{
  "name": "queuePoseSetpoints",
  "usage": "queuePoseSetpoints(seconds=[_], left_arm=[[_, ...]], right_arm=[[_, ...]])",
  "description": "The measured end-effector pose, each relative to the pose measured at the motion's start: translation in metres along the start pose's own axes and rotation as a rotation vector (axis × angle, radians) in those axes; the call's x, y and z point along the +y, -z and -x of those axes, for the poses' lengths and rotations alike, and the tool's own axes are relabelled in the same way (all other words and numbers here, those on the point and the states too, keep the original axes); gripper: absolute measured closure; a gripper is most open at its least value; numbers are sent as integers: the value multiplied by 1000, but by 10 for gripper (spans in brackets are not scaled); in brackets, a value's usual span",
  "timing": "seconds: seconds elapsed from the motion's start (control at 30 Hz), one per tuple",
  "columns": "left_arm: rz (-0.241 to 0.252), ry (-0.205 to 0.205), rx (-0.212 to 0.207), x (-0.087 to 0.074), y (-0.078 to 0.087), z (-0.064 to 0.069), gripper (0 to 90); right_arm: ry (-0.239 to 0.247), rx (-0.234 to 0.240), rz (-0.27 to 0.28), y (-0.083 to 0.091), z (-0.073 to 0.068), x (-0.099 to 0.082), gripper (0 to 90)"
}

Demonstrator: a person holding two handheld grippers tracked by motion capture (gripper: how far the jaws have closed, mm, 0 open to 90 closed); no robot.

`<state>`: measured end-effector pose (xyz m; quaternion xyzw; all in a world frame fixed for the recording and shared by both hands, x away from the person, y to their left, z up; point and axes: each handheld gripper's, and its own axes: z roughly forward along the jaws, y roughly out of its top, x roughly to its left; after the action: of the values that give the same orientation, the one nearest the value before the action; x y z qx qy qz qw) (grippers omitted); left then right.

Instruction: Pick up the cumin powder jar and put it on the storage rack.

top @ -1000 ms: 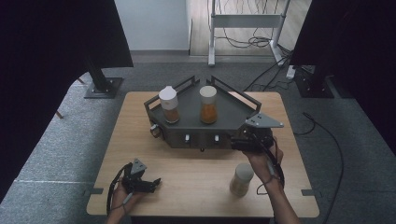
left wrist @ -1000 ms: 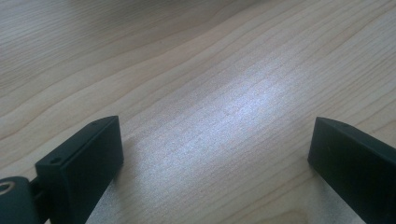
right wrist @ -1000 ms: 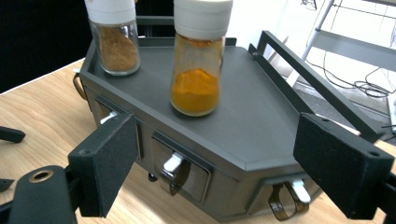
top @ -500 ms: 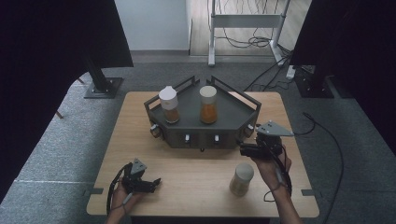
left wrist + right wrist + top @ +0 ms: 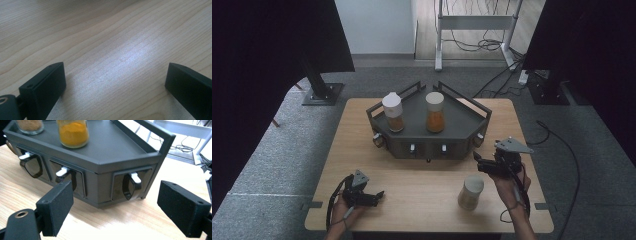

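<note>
Fingers: right gripper's two black pads [image 5: 55, 207] stand wide apart with nothing between them; left gripper's pads [image 5: 42, 88] likewise spread wide over bare wood.

Right gripper view: dark grey rack [image 5: 120, 155] seen close, its front faces carrying white-tipped levers [image 5: 135, 177] set over dark recesses; a jar of orange powder [image 5: 73, 132] stands on the rack's top deck, a second jar [image 5: 30, 125] beside it at the frame edge.

High view: both jars show whole, white-capped jar [image 5: 393, 111] and orange jar [image 5: 435, 111], upright and near each other on the rack [image 5: 462, 120], which sits at the far middle of the wooden table [image 5: 362, 145]. A pale capped jar [image 5: 471, 191] stands apart on the table's near right.

Left gripper view: wood grain between the jaws.

Pose: right gripper [image 5: 482, 165], held in the person's right hand [image 5: 509, 182], points leftward just beside the rack's right front corner, above the pale jar. Left gripper [image 5: 374, 196] lies low at the near left, pointing right, well apart from the rack.
</note>
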<state>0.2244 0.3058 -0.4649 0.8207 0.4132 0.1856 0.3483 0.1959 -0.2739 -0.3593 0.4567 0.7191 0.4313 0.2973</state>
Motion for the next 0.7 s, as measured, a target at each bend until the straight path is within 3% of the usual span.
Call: queuePoseSetpoints(seconds=[0.7], left_arm=[[0,-1,0,0,0,0,30]], right_arm=[[-70,-62,-55,-9,13,-36,130]])
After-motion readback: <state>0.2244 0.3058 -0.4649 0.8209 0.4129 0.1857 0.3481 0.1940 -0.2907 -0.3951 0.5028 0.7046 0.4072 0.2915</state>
